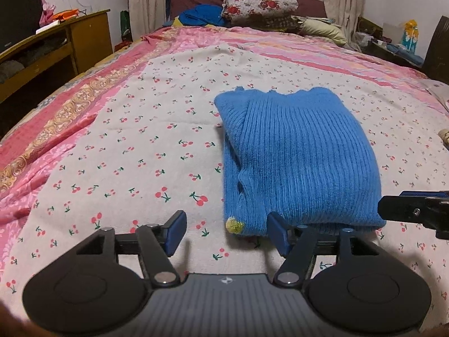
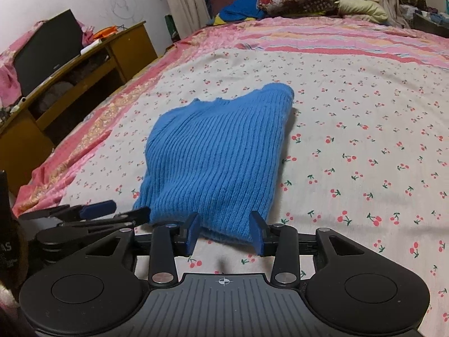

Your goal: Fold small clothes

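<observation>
Two grippers, both mine, stand open at the sweater's near hem. My left gripper (image 1: 227, 231) has nothing between its pads; one pad sits at the sweater's (image 1: 297, 151) near left corner. My right gripper (image 2: 228, 233) straddles the hem without pressing it. The sweater lies at twelve o'clock on the cherry sheet (image 1: 126, 140), folded into a compact block, so I judge this piece nearly done; squaring or stacking may remain. Sleeves are tucked out of sight. At one o'clock, far off, pillows (image 1: 259, 4) and blue cloth (image 1: 200, 14), too heaped to tell.
</observation>
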The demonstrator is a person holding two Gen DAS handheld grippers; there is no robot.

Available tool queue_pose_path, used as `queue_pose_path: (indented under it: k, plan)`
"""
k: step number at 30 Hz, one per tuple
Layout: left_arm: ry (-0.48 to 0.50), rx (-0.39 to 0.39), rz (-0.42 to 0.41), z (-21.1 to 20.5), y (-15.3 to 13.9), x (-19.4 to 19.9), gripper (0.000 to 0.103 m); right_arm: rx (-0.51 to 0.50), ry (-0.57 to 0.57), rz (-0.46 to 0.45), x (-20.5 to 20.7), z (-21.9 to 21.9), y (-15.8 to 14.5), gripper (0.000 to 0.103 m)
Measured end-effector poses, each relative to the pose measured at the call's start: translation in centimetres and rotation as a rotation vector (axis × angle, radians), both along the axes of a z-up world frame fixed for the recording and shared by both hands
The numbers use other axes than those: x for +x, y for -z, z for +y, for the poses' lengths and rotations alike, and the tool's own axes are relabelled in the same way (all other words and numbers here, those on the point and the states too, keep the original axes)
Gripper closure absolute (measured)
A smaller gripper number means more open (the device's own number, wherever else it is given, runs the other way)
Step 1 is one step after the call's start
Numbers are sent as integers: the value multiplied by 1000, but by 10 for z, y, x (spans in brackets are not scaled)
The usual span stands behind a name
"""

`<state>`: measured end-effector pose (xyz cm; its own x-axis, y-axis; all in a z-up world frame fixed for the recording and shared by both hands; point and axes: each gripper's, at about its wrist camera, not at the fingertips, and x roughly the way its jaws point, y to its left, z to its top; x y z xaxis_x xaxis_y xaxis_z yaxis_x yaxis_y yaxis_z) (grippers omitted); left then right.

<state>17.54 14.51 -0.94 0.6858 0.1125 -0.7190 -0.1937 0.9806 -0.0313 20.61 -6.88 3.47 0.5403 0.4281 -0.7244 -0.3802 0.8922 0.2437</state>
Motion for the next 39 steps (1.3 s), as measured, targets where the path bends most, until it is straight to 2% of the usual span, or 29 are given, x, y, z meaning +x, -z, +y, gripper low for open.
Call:
queue_pose_path:
  k: [7,17,25,29,39]
  plan:
    - [-2,-12,-11,2,-2,-6,28,7,15,-1,0,-7,-1,64]
    - [5,45,-1,-10,-3,-11,16,27,10,14,-7,-8,1,63]
    - [-9,11,-13,-11,-6,-22,6,36,17,35,-19,-7,7,63]
    - [-14,-15,-17,-11,-5,-29,5,27,23,39,-25,-5,11,63]
    - [-13,9,9,-21,-3,-43,4,2,39,66,-41,-1,24,63]
